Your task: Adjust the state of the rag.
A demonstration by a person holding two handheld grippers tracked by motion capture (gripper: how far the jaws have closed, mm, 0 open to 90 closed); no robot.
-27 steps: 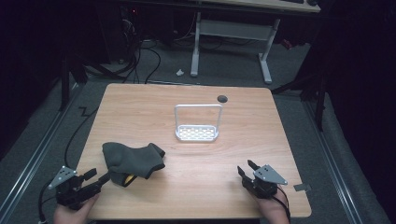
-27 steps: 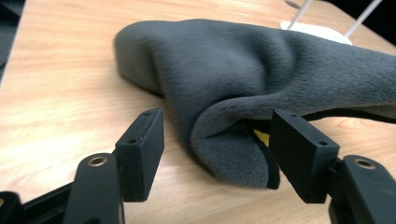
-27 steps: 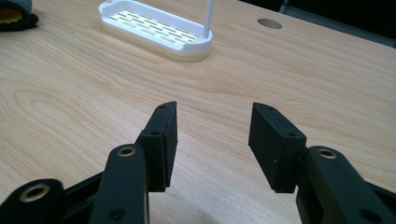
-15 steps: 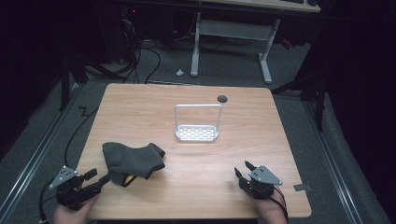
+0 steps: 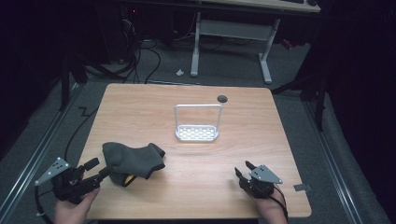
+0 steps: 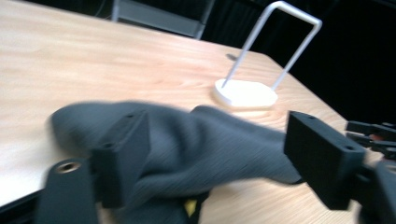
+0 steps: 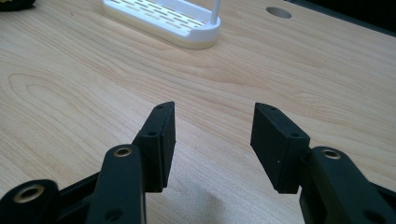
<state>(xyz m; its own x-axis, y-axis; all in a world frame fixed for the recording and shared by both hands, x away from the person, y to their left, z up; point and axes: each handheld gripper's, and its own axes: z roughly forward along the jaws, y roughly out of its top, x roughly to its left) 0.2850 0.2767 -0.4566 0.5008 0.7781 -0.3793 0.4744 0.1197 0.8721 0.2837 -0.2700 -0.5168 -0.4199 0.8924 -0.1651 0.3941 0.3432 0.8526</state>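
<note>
A dark grey cloth [image 5: 133,158] lies bunched at the table's front left, with a bit of yellow [image 5: 127,179] showing under its near edge. My left gripper [image 5: 99,168] is open at the cloth's left edge. In the left gripper view the cloth [image 6: 196,144] spans the gap between the wide-apart jaws of that gripper [image 6: 219,135]. My right gripper [image 5: 243,169] is open at the front right over bare wood, with nothing between its fingers [image 7: 215,114]. A white rack [image 5: 197,133] with a tall wire loop stands mid-table.
The rack's slotted base [image 7: 163,18] lies ahead of the right gripper, its wire loop [image 6: 275,42] beyond the cloth. A round hole [image 5: 222,98] sits near the wooden table's [image 5: 289,140] far edge. Cables and desk legs stand on the floor behind.
The right gripper has edged slightly left along the front edge. The left gripper has closed in a little on the cloth, its view blurred by motion. The cloth and rack have not moved.
</note>
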